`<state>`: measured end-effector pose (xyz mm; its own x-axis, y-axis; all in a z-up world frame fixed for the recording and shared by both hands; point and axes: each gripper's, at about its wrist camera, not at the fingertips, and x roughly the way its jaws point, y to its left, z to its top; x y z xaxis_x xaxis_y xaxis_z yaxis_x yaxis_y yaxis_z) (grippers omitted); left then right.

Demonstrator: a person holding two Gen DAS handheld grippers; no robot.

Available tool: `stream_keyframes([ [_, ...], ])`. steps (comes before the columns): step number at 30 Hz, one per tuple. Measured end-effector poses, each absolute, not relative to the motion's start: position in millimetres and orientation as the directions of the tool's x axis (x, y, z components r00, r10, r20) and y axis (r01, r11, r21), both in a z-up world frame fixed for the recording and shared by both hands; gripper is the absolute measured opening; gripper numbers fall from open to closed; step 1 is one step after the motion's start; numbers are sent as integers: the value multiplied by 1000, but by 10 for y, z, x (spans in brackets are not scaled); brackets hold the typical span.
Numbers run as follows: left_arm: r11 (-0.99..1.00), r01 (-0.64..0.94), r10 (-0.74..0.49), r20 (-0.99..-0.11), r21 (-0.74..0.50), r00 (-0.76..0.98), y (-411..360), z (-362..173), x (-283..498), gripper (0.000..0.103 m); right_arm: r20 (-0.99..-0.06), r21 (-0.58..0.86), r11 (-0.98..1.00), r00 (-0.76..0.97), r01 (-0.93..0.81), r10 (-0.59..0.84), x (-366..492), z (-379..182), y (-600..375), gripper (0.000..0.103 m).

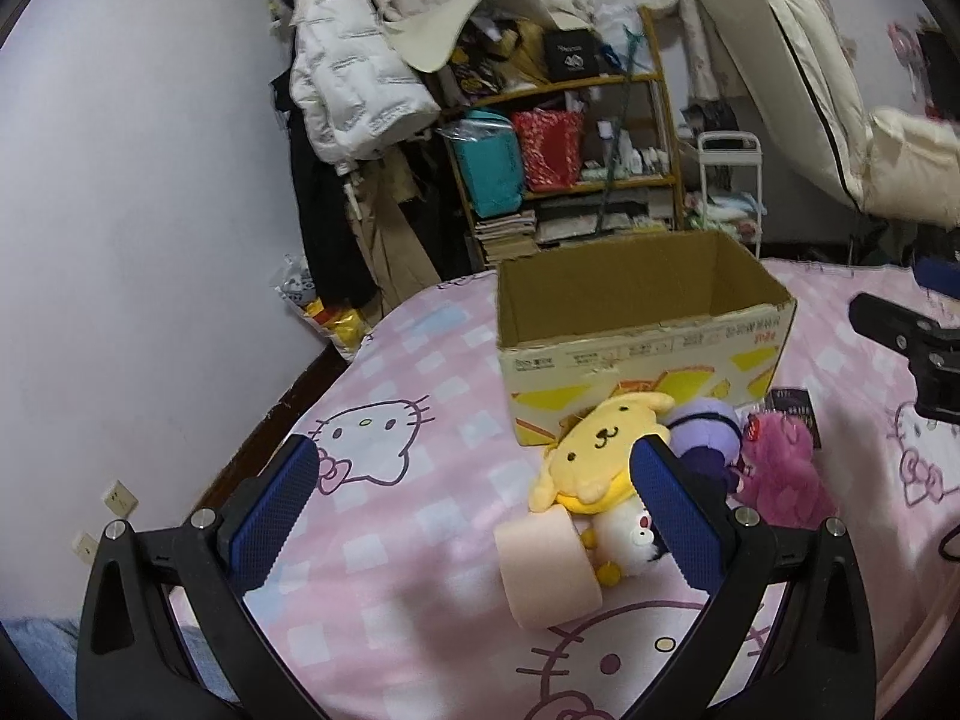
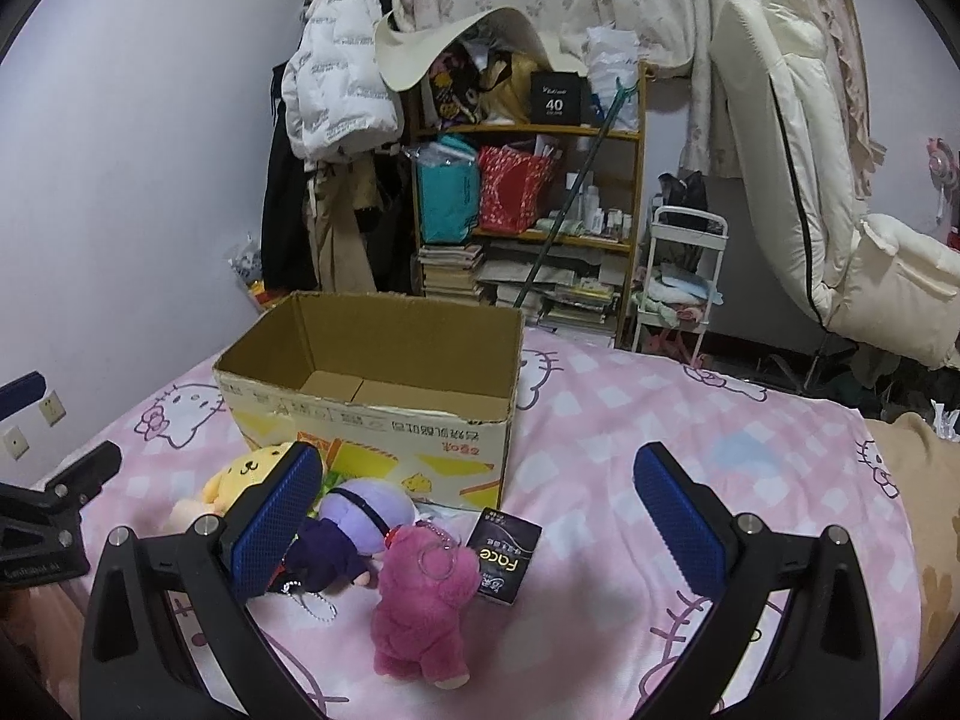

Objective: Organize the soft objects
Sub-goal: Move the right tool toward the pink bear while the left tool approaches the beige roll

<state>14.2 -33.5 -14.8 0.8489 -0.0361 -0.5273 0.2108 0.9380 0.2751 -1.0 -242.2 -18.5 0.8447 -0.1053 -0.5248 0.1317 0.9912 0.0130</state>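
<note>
An open, empty cardboard box (image 1: pixel 636 324) stands on the pink bed; it also shows in the right wrist view (image 2: pixel 372 414). In front of it lie a yellow dog plush (image 1: pixel 594 450), a purple doll (image 1: pixel 708 438), a magenta bear plush (image 1: pixel 780 474), a small white plush (image 1: pixel 630 534) and a pink roll (image 1: pixel 546 564). My left gripper (image 1: pixel 474 480) is open and empty, above the bed just before the yellow plush. My right gripper (image 2: pixel 477 486) is open and empty above the purple doll (image 2: pixel 354 516) and magenta bear (image 2: pixel 420 594). The yellow plush (image 2: pixel 246 474) is partly hidden by a finger.
A black "Face" packet (image 2: pixel 504 558) lies beside the bear. The bed sheet (image 2: pixel 660 420) is pink with cat prints. Behind stand a cluttered wooden shelf (image 2: pixel 528 180), hanging coats (image 2: pixel 336 90), a white cart (image 2: pixel 678 282) and a cream recliner (image 2: pixel 810 180). The bed's left edge drops near the wall.
</note>
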Motion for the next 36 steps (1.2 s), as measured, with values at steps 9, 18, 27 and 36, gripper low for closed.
stream_keyframes([
  [9,925,270,-61,-596,268,801,-519,-244,318,102,-579,9,993,810,120,-93,220,-323,-2400,103],
  [18,900,337,-28,-733,277,679,-626,-587,596,102,-656,0,997,752,82,-62,400,-560,-2374,103],
  [27,901,356,3,-823,249,569,-641,-857,769,102,-746,35,997,665,69,-20,544,-815,-2352,103],
  [36,948,281,3,-890,147,455,-415,-996,988,102,-800,90,992,600,87,20,605,-979,-2412,103],
])
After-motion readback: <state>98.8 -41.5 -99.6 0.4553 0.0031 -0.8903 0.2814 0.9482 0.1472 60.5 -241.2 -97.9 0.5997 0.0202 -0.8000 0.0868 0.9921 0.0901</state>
